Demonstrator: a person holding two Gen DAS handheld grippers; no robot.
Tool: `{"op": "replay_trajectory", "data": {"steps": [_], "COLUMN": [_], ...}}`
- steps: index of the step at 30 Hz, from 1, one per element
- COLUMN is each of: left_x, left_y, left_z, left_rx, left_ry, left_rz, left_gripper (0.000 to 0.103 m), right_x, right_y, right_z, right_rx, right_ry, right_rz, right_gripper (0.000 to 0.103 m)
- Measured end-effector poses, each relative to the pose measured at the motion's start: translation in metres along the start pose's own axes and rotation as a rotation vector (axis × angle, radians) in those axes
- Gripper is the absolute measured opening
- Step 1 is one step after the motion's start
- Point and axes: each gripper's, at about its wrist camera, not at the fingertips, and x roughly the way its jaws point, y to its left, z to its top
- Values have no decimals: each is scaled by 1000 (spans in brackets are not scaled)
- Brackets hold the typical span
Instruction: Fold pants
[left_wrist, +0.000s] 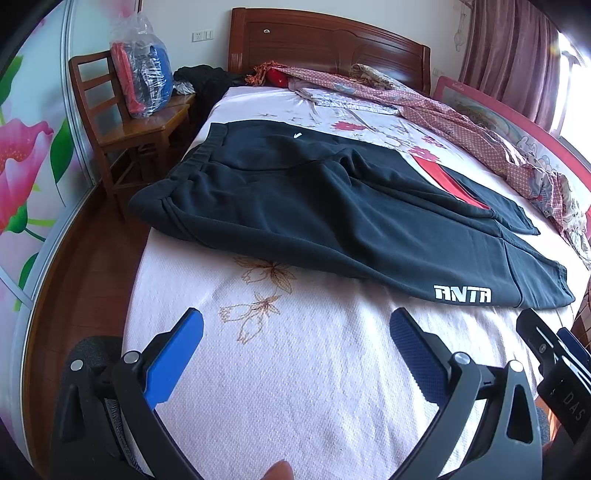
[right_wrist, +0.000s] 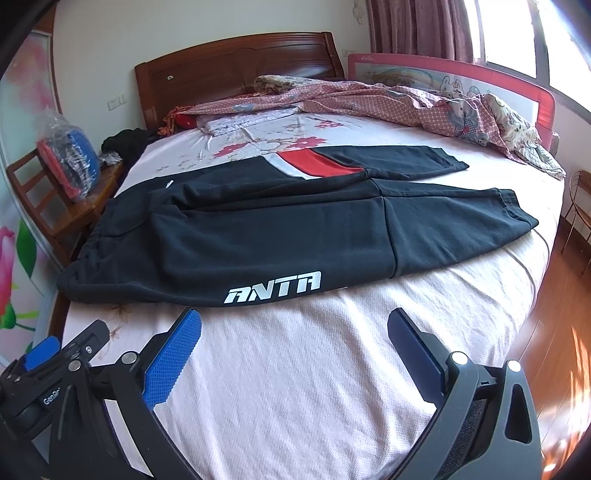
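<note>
Pale pink bedding (right_wrist: 332, 387) with a faint floral print covers a bed with a dark wooden headboard (left_wrist: 325, 40); a rumpled patterned quilt (right_wrist: 424, 103) lies along the far side against a red-framed bed rail (right_wrist: 461, 74); mauve curtains (left_wrist: 517, 48) hang by a bright window, and a wooden chair (left_wrist: 122, 122) beside the bed carries a plastic bag of clothes (left_wrist: 142, 66).

Black pants (right_wrist: 277, 232) lie spread flat across the middle of the bed, waistband toward the chair, legs slightly apart; the far leg shows a red and white panel. White lettering on the near leg reads "ANTA" (right_wrist: 273, 291) (a small white mark sits near the waistband, too small to read).

Both tools hover over bare bedding just short of the pants: the left gripper (left_wrist: 295, 332) and the right gripper (right_wrist: 293, 332) each have blue-padded jaws spread wide, holding nothing.
</note>
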Motion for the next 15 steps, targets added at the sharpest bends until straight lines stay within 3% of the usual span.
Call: {"op": "replay_trajectory", "data": {"steps": [15], "left_x": [0], "left_y": [0], "left_z": [0], "left_rx": [0], "left_ry": [2], "left_rz": [1], "left_gripper": [101], "right_x": [1], "right_y": [-1], "right_z": [-1], "right_rx": [6], "right_ry": [6], "right_rz": [5], "right_gripper": [100]}}
